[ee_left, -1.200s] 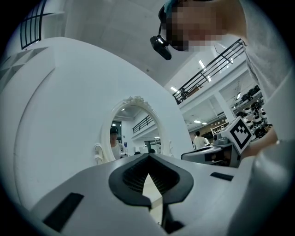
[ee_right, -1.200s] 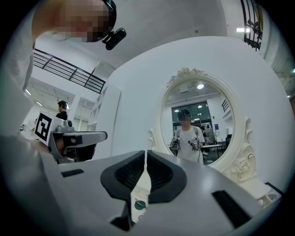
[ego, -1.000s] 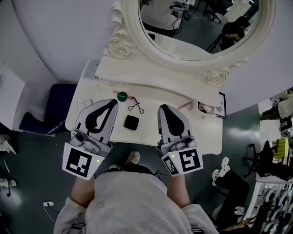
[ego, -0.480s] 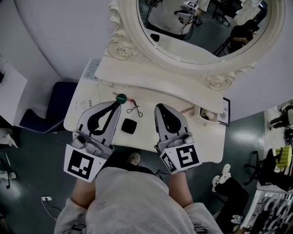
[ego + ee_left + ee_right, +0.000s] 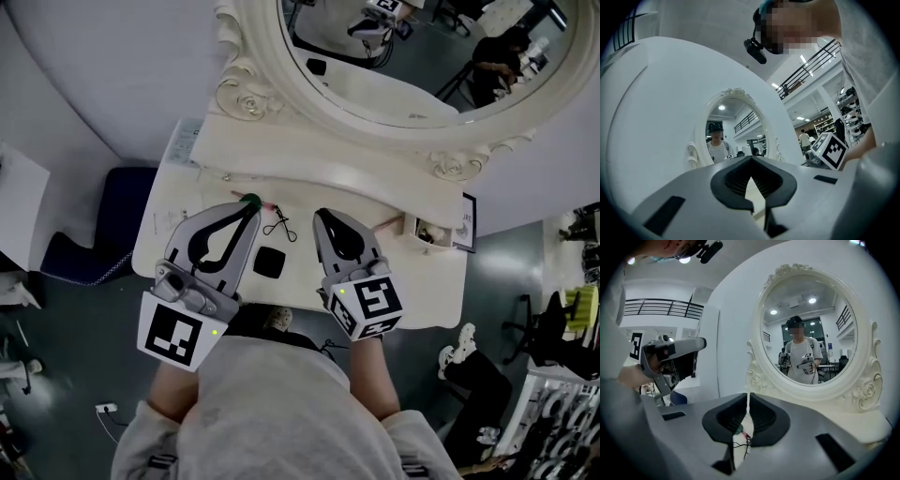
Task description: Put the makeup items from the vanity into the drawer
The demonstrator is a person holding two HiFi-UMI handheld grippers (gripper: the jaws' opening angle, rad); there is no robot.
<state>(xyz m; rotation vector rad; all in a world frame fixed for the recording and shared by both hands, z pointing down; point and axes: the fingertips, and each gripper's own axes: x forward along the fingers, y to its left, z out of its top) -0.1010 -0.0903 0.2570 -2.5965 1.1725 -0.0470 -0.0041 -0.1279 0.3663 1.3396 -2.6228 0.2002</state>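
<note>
1. Left gripper (image 5: 249, 210) and right gripper (image 5: 321, 218) hover over the vanity (image 5: 412, 272), jaws closed on nothing.
2. Between them lie a black compact (image 5: 270, 262), an eyelash curler (image 5: 278, 223) and a green-capped item (image 5: 250, 200) (no drawer in sight).
3. Likely best: open the jaws first, then descend squarely on one item.

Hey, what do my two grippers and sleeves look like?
The left gripper and right gripper are light grey shells with black-lined jaws. Each carries a white cube with black square markers and a small green light. The sleeves are light grey.
</note>
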